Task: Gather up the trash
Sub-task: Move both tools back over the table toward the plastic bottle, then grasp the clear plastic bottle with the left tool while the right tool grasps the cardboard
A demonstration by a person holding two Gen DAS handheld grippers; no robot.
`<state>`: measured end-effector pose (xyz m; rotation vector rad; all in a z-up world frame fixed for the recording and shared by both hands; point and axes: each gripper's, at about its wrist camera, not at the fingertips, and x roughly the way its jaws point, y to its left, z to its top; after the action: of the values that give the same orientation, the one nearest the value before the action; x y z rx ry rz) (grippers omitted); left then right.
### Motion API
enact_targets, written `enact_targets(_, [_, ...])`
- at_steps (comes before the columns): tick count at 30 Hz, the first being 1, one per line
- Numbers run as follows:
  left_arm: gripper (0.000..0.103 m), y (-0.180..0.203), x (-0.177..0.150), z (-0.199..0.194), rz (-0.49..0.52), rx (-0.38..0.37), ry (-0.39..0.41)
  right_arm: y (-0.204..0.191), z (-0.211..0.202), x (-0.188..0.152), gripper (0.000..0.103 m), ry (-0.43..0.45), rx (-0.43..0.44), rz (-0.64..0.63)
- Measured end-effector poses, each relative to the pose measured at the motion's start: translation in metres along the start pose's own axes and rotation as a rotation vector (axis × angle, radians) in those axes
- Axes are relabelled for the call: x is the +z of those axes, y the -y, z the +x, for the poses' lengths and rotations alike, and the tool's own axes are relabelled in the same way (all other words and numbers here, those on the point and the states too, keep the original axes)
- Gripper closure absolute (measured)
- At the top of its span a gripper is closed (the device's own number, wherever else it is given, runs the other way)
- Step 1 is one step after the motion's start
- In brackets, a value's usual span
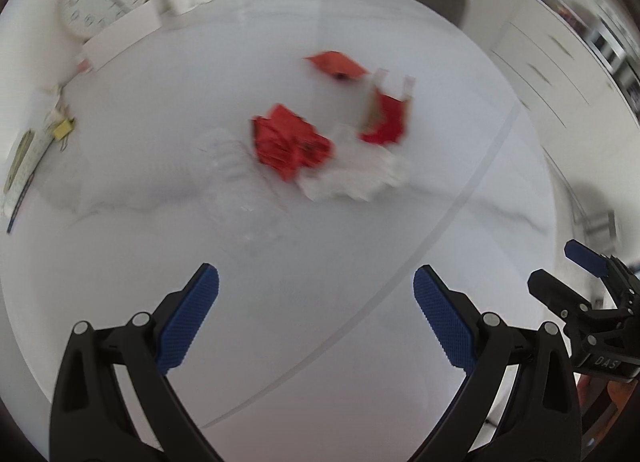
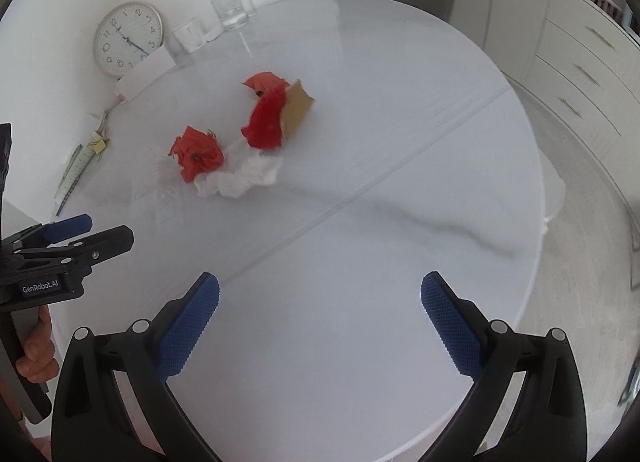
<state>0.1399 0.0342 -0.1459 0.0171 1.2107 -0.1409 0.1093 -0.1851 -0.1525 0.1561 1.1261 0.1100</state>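
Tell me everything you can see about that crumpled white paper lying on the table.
The crumpled white paper looks like a tissue or napkin, soft and wrinkled into a loose, elongated wad. It lies flat on the round white table, near the middle. A crumpled red wrapper rests against its left end, and a torn red and brown carton piece stands just behind it. Neither gripper touches it.

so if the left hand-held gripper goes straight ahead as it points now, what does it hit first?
Probably the clear plastic wrap on the table, lying ahead of the open left hand-held gripper. The red wrapper sits just beyond. The image is blurred, so depth is uncertain.
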Motion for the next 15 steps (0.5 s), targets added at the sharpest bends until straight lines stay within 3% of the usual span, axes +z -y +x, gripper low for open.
enact_targets(9, [0.009,-0.04,0.05,0.067,-0.218,0.003,-0.076,-0.009,0.067,0.086,0.003,-0.003,0.039,0.001])
enact_targets(15, [0.009,-0.049,0.062,0.096,-0.283,0.012,-0.114,-0.008,0.105,0.117,0.003,-0.016,0.056,0.055])
